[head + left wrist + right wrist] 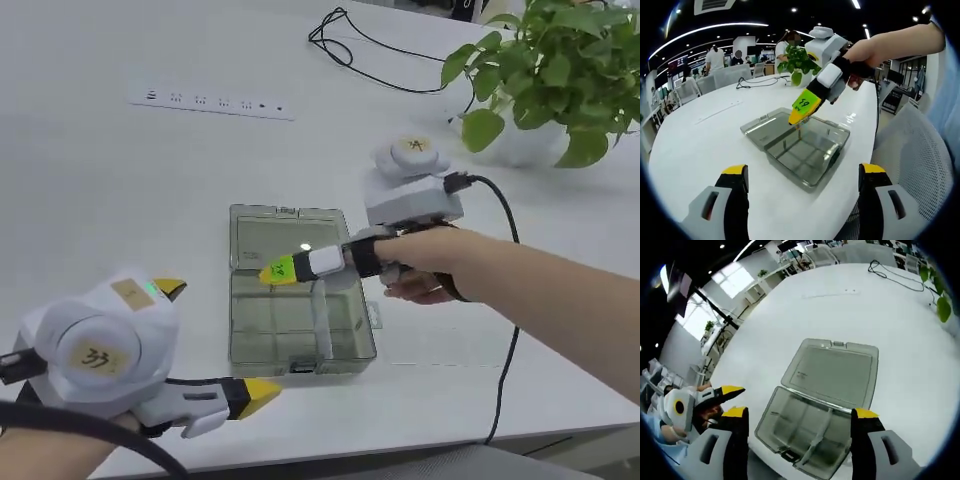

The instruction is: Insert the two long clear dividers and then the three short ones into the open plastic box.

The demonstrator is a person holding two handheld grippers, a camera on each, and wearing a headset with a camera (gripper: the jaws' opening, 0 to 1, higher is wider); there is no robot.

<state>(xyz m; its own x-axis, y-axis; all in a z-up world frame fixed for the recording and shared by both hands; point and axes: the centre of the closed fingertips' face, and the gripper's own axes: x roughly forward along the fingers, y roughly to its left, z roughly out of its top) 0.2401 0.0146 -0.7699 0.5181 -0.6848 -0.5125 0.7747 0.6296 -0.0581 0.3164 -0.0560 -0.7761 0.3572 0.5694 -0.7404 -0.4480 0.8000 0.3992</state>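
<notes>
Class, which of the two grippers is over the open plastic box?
The right gripper: its yellow tips hang above the box. The left gripper is beside it, over the table.

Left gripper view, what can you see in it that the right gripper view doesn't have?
The left gripper view brings the right gripper, held in a hand above the box, and people standing far back. The right gripper view brings the left gripper, off by the table's edge. Shared by both: the open plastic box with clear dividers inside, lying on the white table.
</notes>
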